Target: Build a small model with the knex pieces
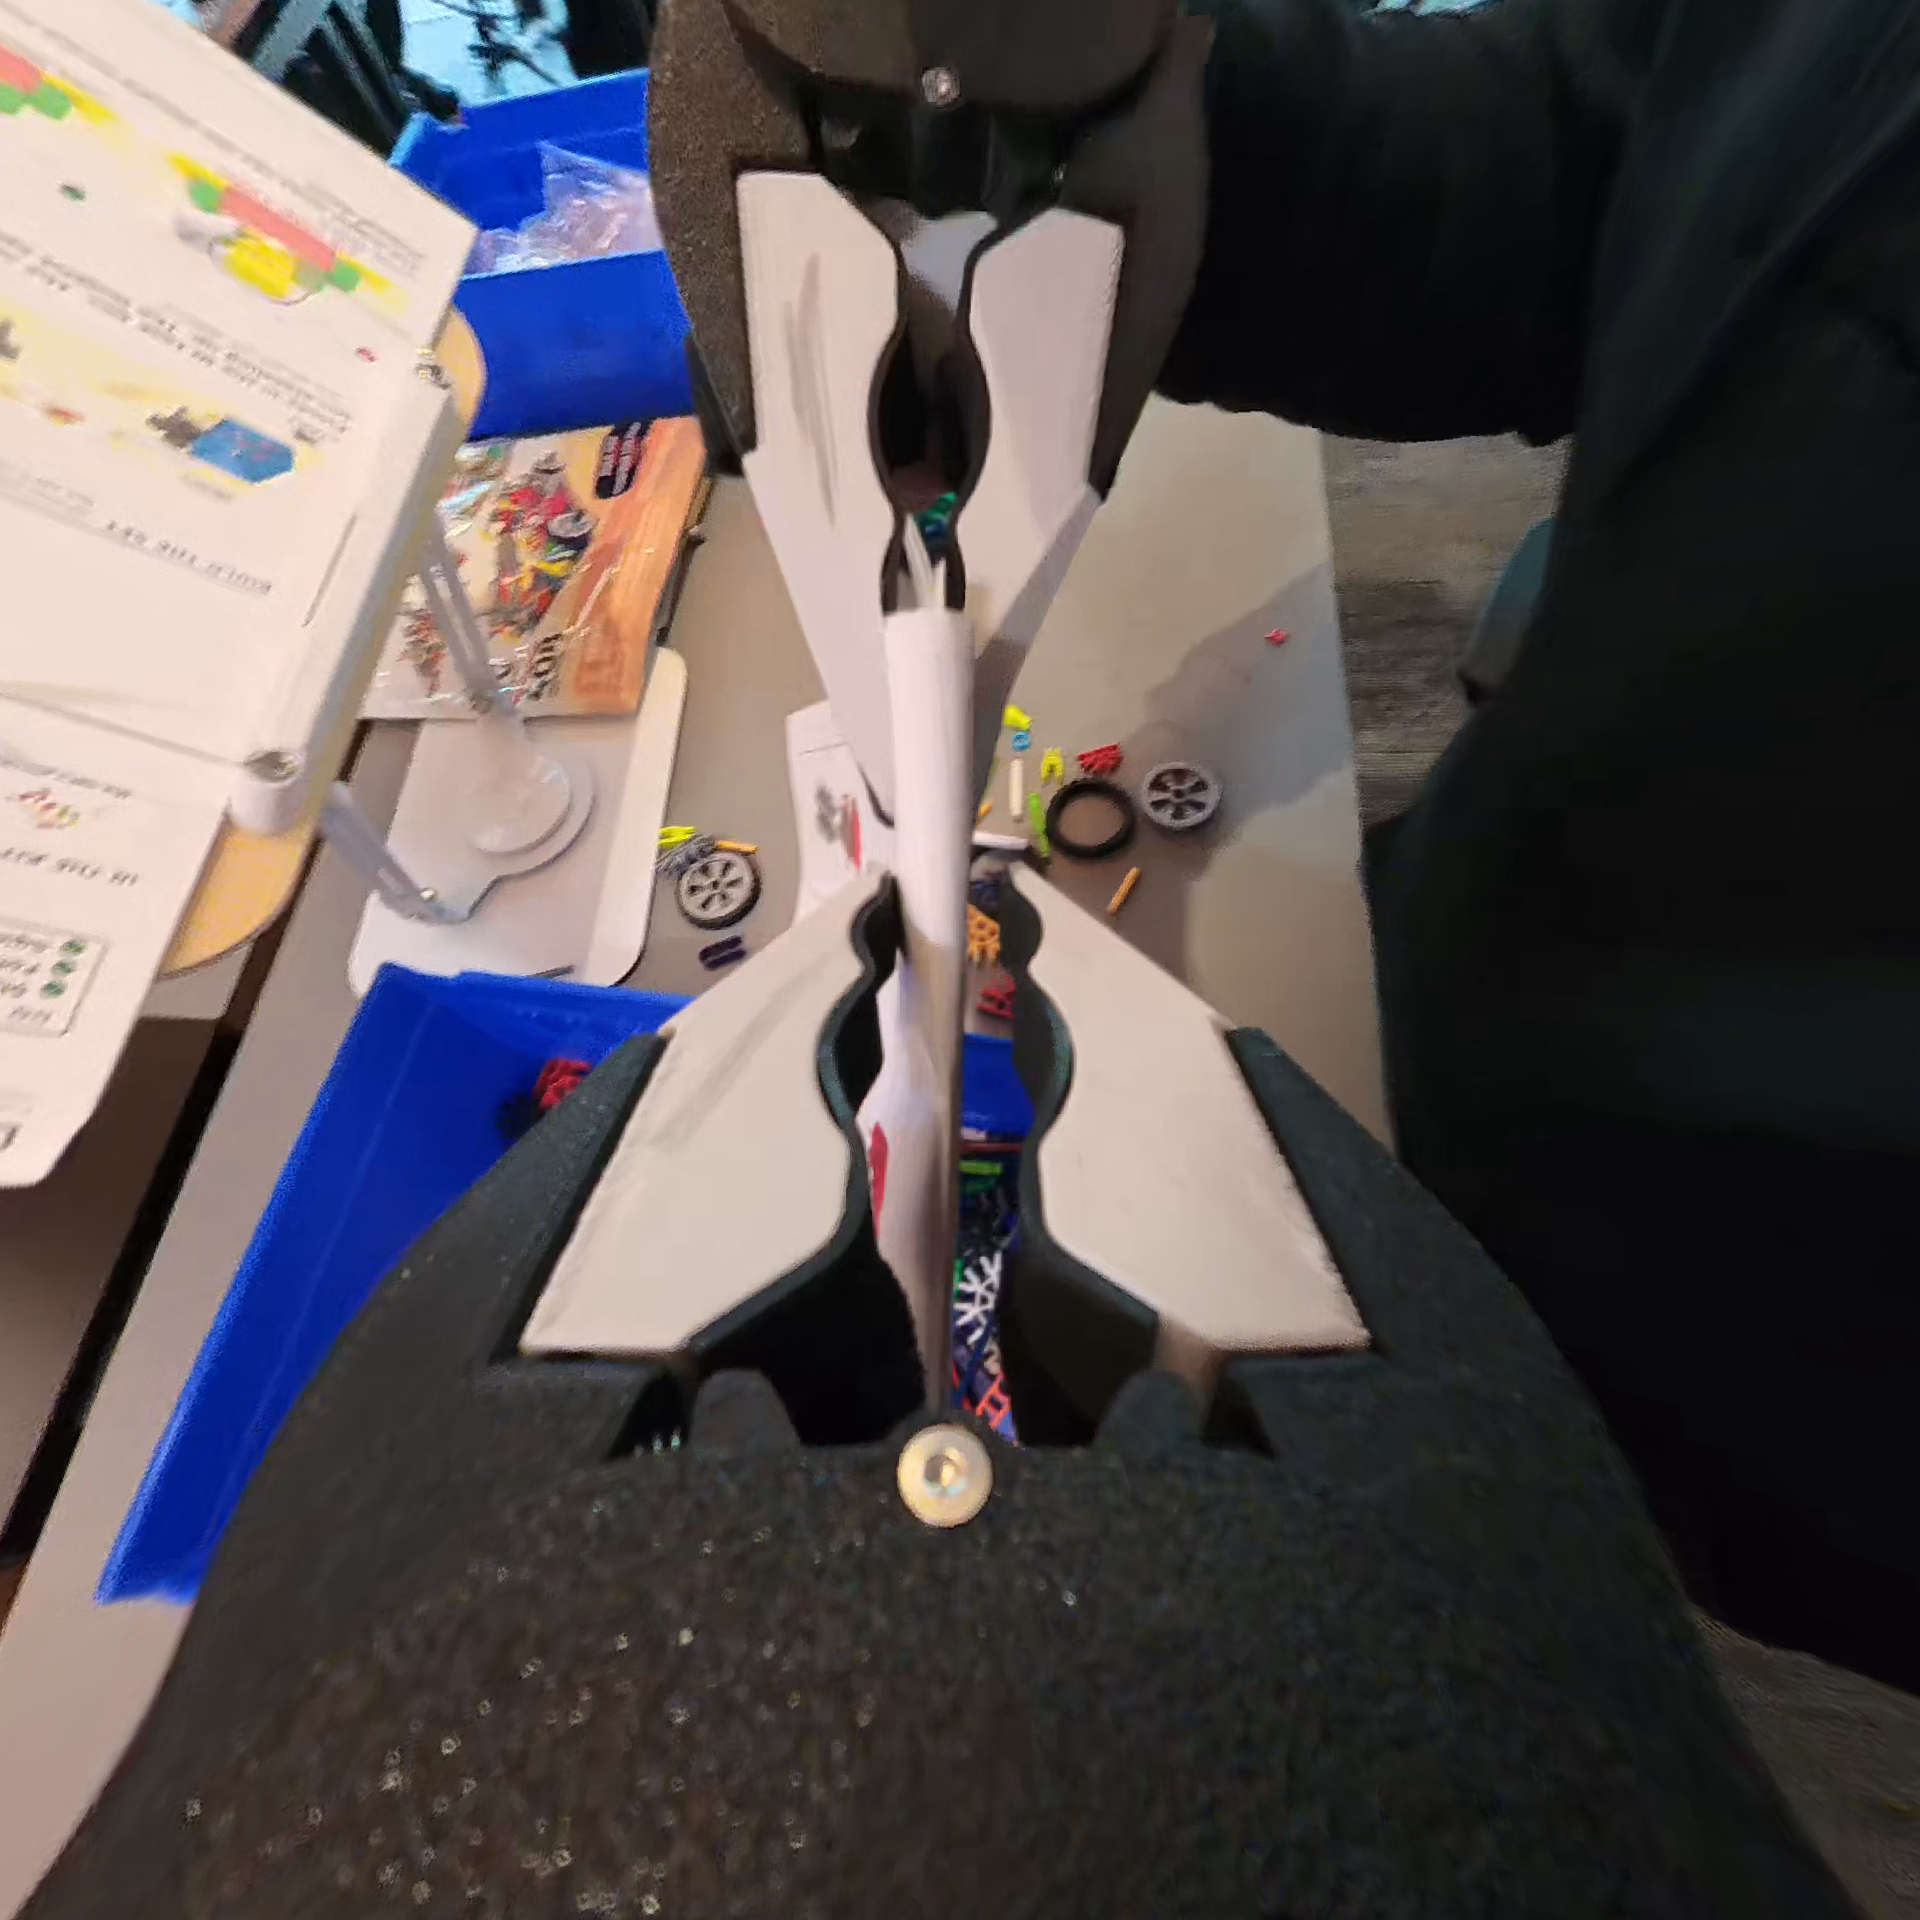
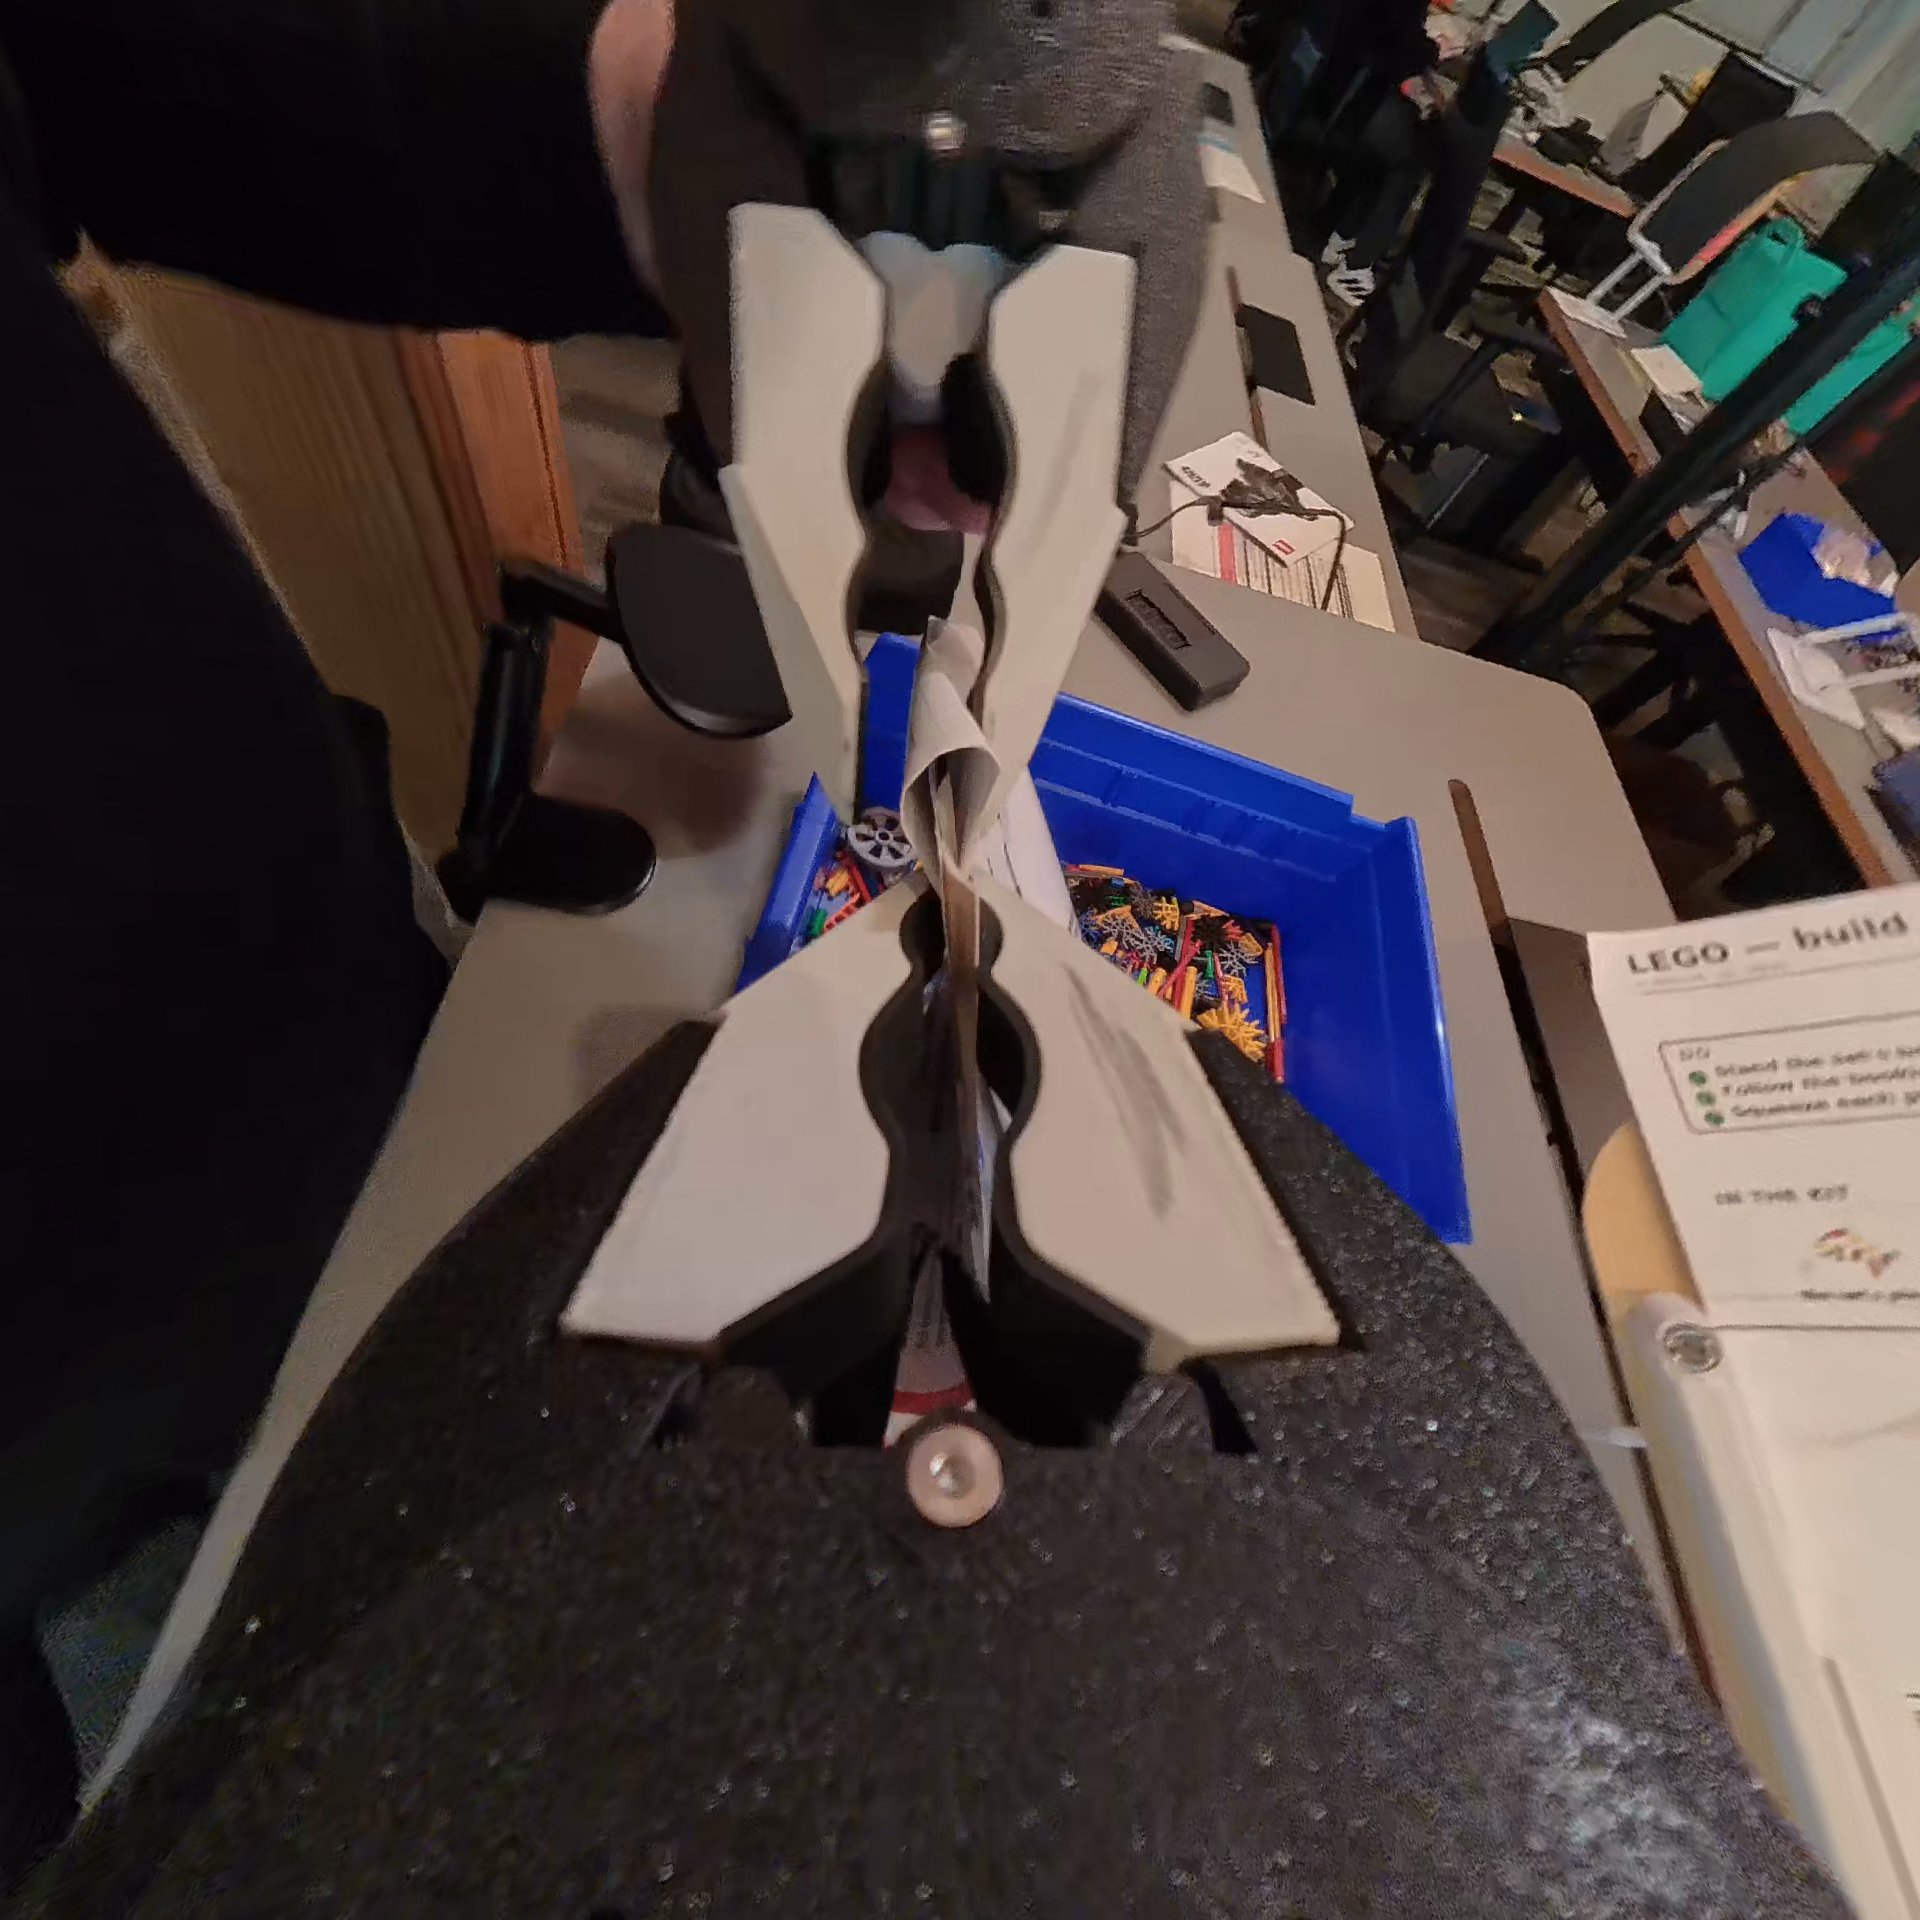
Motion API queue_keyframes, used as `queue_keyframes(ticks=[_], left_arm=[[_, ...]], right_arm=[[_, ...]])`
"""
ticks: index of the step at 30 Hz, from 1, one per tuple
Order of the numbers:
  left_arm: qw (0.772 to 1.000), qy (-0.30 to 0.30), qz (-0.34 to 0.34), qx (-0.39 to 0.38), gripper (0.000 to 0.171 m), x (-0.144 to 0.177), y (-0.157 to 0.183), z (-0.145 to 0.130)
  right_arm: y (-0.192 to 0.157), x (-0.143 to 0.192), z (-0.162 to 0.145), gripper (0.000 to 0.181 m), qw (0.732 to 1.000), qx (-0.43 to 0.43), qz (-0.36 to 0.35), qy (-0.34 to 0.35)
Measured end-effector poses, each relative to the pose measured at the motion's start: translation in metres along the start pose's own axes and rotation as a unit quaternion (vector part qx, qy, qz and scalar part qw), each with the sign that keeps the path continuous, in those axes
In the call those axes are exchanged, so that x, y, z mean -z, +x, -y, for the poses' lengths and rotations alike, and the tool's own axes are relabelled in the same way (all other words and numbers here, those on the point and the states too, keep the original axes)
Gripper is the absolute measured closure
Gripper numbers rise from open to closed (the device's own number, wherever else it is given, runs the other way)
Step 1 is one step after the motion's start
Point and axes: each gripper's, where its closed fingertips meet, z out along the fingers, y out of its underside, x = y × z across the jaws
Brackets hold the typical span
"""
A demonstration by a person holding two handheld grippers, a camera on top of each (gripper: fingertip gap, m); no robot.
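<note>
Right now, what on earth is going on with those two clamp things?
A person holds two hand-held tongs facing each other. The left tongs and the right tongs are both shut on one folded paper booklet, stretched between them above a blue bin of small coloured building pieces. Loose wheels and bits lie on the grey table.

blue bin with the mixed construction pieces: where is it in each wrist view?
Left wrist view: blue bin lower left, mostly behind the left gripper.
Right wrist view: blue bin centre right, beyond the right gripper.
Shared landmark: the folded paper sheet, pinched by both grippers above the bin.
</note>
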Motion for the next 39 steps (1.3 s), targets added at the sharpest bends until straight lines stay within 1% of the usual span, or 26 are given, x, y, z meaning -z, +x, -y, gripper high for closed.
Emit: queue_keyframes(ticks=[3, 5, 7, 11, 14, 17, 19, 22, 23, 27, 30, 31, 32, 35, 37, 39], left_arm=[[0.999, 0.012, -0.04, 0.016, 0.158, -0.004, 0.008, 0.007], [0.999, 0.017, -0.046, 0.023, 0.161, -0.004, 0.008, 0.009], [0.997, 0.028, -0.064, 0.041, 0.162, -0.004, 0.011, 0.011], [0.984, 0.075, -0.128, 0.1, 0.156, 0.001, 0.019, 0.02], [0.983, 0.08, -0.132, 0.102, 0.16, 0.003, 0.019, 0.021], [0.985, 0.076, -0.12, 0.096, 0.163, 0.002, 0.016, 0.021], [0.989, 0.076, -0.095, 0.085, 0.169, 0.004, 0.01, 0.022], [0.995, 0.063, -0.053, 0.052, 0.171, 0.004, 0.003, 0.021], [0.997, 0.061, -0.036, 0.041, 0.171, 0.004, 0.0, 0.021], [0.999, 0.047, 0.004, 0.015, 0.171, 0.004, -0.009, 0.019], [0.999, 0.051, 0.013, 0.013, 0.171, 0.006, -0.012, 0.019], [0.998, 0.054, 0.014, 0.014, 0.171, 0.006, -0.013, 0.019], [0.998, 0.058, 0.013, 0.018, 0.171, 0.007, -0.014, 0.019], [0.997, 0.07, 0.009, 0.026, 0.171, 0.008, -0.017, 0.02], [0.997, 0.074, 0.005, 0.032, 0.171, 0.006, -0.017, 0.022], [0.997, 0.073, -0.003, 0.037, 0.166, 0.002, -0.016, 0.022]], right_arm=[[-0.007, 0.0, 0.0, 0.181, 0.999, 0.045, 0.011, -0.018], [-0.009, 0.001, -0.001, 0.181, 0.998, 0.06, 0.016, -0.024], [-0.011, 0.003, -0.001, 0.181, 0.997, 0.068, 0.023, -0.024], [-0.015, 0.006, -0.002, 0.181, 0.996, 0.082, 0.034, -0.025], [-0.016, 0.007, -0.003, 0.181, 0.995, 0.085, 0.036, -0.027], [-0.014, 0.007, -0.003, 0.18, 0.996, 0.07, 0.037, -0.027], [-0.01, 0.007, -0.003, 0.173, 0.998, 0.039, 0.035, -0.024], [-0.001, 0.008, -0.006, 0.166, 1.0, -0.01, 0.022, -0.02], [0.001, 0.011, -0.006, 0.161, 0.999, -0.024, 0.018, -0.012], [0.012, 0.025, -0.007, 0.158, 0.997, -0.07, -0.001, 0.024], [0.016, 0.036, -0.015, 0.158, 0.997, -0.076, -0.019, 0.026], [0.018, 0.039, -0.017, 0.16, 0.996, -0.079, -0.027, 0.027], [0.019, 0.041, -0.02, 0.168, 0.996, -0.081, -0.033, 0.025], [0.019, 0.042, -0.024, 0.18, 0.996, -0.078, -0.038, 0.021], [0.016, 0.038, -0.023, 0.181, 0.996, -0.076, -0.033, 0.024], [0.015, 0.034, -0.022, 0.181, 0.997, -0.072, -0.031, 0.024]])
